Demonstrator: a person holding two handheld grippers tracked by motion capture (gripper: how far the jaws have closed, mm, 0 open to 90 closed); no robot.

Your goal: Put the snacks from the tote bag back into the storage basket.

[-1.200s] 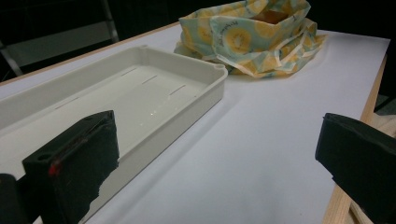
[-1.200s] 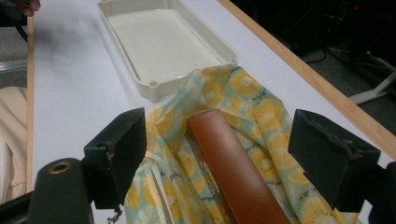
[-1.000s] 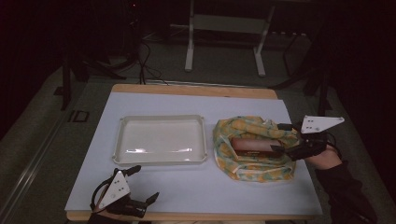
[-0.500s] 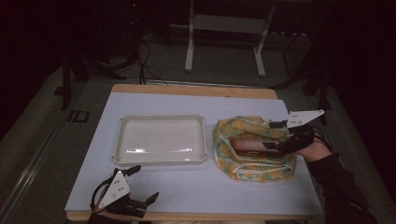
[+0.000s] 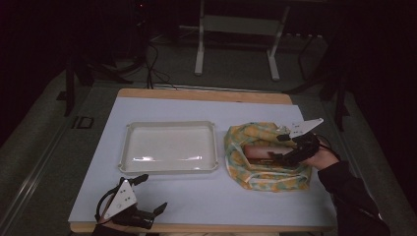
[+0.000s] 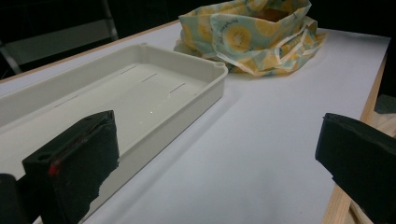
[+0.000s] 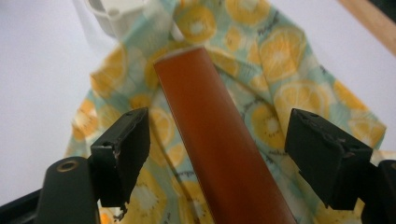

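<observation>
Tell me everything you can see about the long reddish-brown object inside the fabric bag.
The long reddish-brown flat bar looks smooth and slightly glossy, with straight edges and a squared far end; its material cannot be told. It lies inside the open citrus-print fabric bag, resting on the cloth, on the table's right side. The right gripper is open, its jaws standing on either side of the bar, apparently without touching it.

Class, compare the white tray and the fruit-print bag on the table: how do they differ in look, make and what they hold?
The tray is plain white; the bag is printed with yellow citrus slices. The tray is rigid and flat-rimmed; the bag is soft and crumpled. The tray is empty; the bag holds a brown case, with the right gripper open around it. Both rest on the table.
</observation>
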